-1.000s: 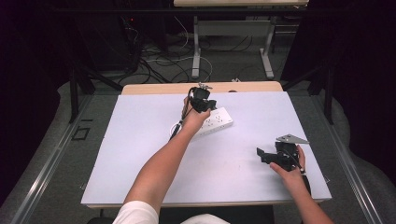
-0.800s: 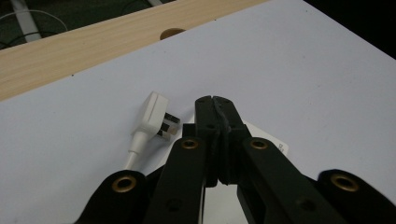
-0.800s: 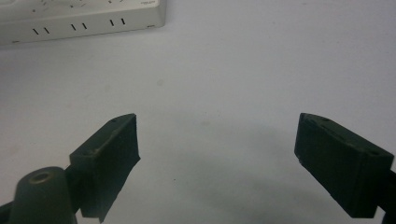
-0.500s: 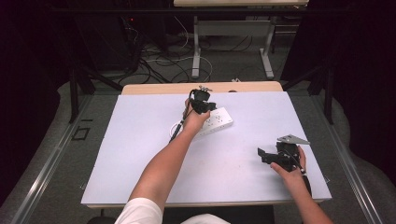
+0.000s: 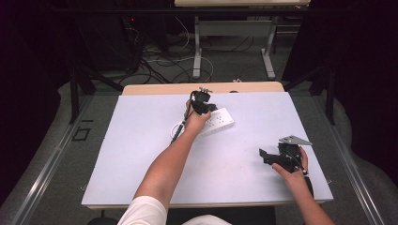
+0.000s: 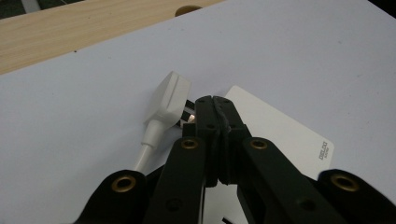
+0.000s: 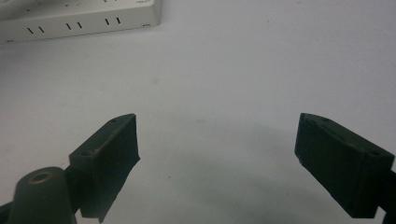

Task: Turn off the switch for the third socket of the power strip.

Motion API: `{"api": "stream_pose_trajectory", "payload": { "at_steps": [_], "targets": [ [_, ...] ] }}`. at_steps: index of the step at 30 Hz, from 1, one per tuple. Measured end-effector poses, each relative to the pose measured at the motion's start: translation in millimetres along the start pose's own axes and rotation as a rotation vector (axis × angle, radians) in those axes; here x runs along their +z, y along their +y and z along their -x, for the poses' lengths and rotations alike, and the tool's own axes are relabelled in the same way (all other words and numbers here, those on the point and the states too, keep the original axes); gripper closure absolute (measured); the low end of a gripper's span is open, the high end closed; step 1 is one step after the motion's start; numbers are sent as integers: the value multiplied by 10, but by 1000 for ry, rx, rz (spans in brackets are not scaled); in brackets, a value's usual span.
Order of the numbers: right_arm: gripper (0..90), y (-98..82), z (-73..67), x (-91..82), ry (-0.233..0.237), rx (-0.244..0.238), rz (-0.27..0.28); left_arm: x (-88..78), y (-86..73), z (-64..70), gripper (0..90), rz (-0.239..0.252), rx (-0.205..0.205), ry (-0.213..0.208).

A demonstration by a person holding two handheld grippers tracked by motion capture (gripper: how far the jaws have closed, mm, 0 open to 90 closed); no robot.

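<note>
Our left gripper [image 6: 215,105], clenched empty, meets the plug [image 6: 166,95] and strip [image 5: 219,121] near the table's [image 5: 141,140] far edge; our right gripper [image 7: 217,149] gapes.

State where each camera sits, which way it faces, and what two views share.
High view: above the person's side, facing forward and down on the white table; forearms, left gripper, right gripper.
Left gripper view: on that gripper, along shut jaws toward white plug.
Right gripper view: along open jaws, low over the table.
Shared: white power strip, high and right gripper views.

White-topped table [image 5: 141,154] carries a power strip [image 5: 219,122] and, seemingly, its plug [image 6: 167,97].
</note>
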State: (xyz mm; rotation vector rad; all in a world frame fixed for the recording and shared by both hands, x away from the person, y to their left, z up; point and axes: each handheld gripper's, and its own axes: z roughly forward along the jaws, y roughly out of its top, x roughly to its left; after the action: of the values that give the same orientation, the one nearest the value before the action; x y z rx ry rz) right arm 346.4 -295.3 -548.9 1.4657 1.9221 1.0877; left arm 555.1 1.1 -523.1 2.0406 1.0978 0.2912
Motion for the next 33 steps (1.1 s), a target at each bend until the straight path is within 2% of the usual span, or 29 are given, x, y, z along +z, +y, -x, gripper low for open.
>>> {"api": "stream_pose_trajectory", "payload": {
  "at_steps": [1,5,6,7,12,13,16,24,25,26,33],
  "targets": [
    [129,0,-2,0,-1,2,1,11,-7,9,900,-3,-13,-3],
    [130,1,-2,-4,4,1,-2,58,-13,13,900,-29,5,-23],
    [130,-2,-7,3,-3,4,4,77,-16,27,900,-27,-4,-24],
    [130,-2,-8,2,-2,5,3,79,-9,25,900,-42,10,-25],
    [130,1,4,-10,8,3,-3,133,14,65,900,-44,20,-27],
    [130,1,5,-11,9,4,-3,147,11,86,900,-37,1,-28],
    [130,1,5,-17,8,12,-5,166,17,92,900,-48,19,-26],
    [130,2,14,-17,8,0,0,185,8,106,900,-46,8,-29],
    [130,3,13,-17,9,0,1,187,9,107,900,-44,10,-28],
    [130,4,7,-18,9,1,0,183,15,99,900,-50,29,-25],
    [130,3,7,-18,10,3,0,187,13,101,900,-47,33,-24]
  ]
}}
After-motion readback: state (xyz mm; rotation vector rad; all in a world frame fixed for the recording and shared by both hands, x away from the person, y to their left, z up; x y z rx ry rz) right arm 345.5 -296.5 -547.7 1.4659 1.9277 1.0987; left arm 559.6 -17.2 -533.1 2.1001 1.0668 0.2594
